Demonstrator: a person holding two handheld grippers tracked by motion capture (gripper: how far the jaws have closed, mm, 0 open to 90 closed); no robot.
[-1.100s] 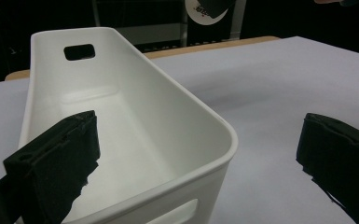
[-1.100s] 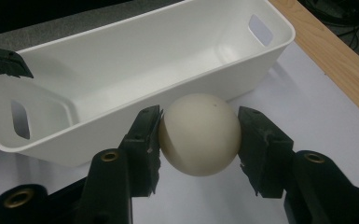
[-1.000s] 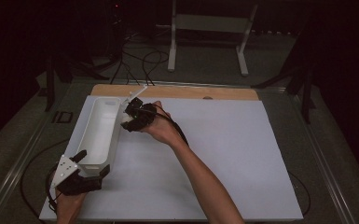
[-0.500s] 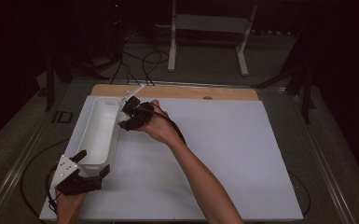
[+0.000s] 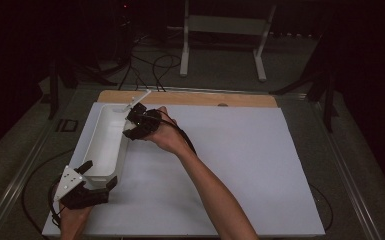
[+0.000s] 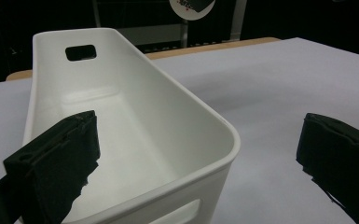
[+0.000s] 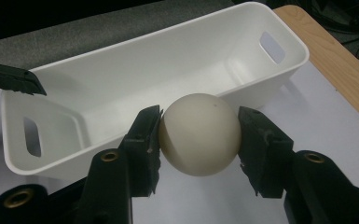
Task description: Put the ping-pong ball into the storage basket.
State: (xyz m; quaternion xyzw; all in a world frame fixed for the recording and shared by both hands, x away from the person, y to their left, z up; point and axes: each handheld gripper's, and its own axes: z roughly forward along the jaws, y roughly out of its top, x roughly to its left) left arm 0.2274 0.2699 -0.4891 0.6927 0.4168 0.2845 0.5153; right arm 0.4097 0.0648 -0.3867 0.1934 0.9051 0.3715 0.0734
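A long white bin lies lengthwise on the left side of the white table sheet. My right gripper hovers by the bin's right wall near its far end. In the right gripper view it is shut on a cream ball, just in front of the bin. My left gripper stands open at the bin's near end. In the left gripper view, one jaw is inside the bin and the other outside it, neither pressing on the wall.
A wooden board edge runs along the back of the sheet. Behind the table are a white stand and cables on the floor. The sheet's right half is bare. The left gripper's tip shows beyond the bin.
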